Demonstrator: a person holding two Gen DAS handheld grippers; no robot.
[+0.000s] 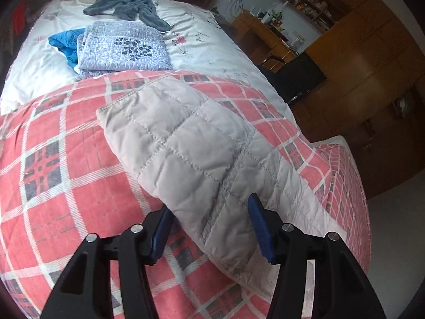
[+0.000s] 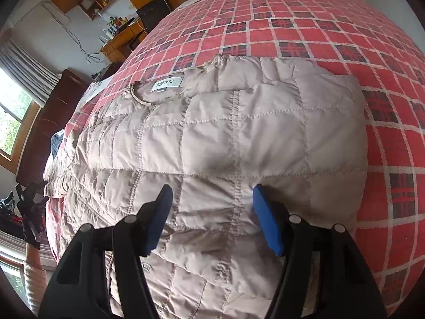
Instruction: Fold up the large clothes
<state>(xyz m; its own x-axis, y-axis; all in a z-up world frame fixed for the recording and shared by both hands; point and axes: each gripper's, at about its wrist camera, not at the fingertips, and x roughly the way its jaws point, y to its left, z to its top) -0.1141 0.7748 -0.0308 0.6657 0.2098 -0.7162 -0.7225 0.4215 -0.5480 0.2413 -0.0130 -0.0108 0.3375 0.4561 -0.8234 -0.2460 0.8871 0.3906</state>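
Red-and-white plaid bedspread (image 2: pixel 332 34) under everything. Beige quilted puffer jacket (image 2: pixel 212 138) lies flat on it, directly ahead of both claws, sides apparently folded in; final folds remain. Left gripper (image 1: pixel 211 228) and right gripper (image 2: pixel 212 218) both spread wide, straddling fabric, clamping nothing.

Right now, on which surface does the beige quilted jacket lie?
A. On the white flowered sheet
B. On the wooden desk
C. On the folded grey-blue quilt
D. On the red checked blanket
D: in both wrist views the beige quilted jacket is spread on the red checked blanket, which shows around it on every visible side.
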